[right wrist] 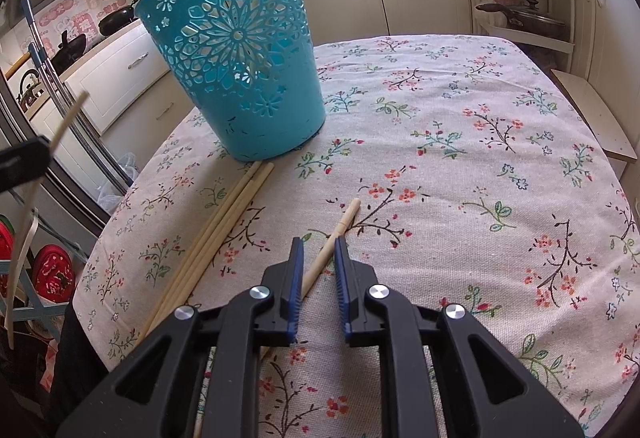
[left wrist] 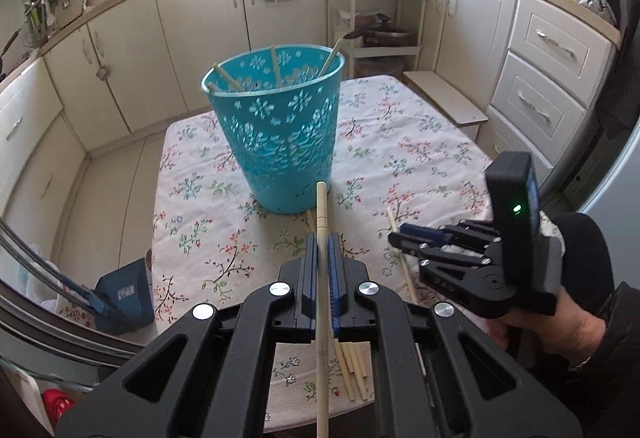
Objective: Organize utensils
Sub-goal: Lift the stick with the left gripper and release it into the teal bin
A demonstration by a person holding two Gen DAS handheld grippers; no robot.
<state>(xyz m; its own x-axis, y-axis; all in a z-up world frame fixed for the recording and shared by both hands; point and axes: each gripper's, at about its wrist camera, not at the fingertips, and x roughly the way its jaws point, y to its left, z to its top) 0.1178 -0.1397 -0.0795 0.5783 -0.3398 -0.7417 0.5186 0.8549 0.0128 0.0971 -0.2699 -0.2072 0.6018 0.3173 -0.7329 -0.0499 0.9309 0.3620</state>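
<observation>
Desk (right wrist: 460,165): covered with a floral cloth, standing in a kitchen among cream cabinets.

Bin (left wrist: 276,125): teal plastic with flower cut-outs, upright on the desk's far left part. Three chopsticks (left wrist: 275,67) lean inside it, tips above the rim.

Left claw (left wrist: 322,242): closed on one chopstick (left wrist: 321,209), gripped along its length between the blue pads. The stick points toward the bin, its tip short of the bin's base as seen from the left wrist. The claw is raised above the desk.

Right claw (right wrist: 318,242): held by a hand (left wrist: 552,326) in a dark sleeve, low over the desk. Its jaws stand slightly apart either side of a single chopstick (right wrist: 340,230) lying on the cloth. Whether the pads touch that stick cannot be told; it is not pinched.

Loose chopsticks (right wrist: 224,213): a bundle of several lying together on the cloth, left of the right claw, far ends just in front of the bin's base.

Pans (right wrist: 520,15): on a white rack behind the desk.
</observation>
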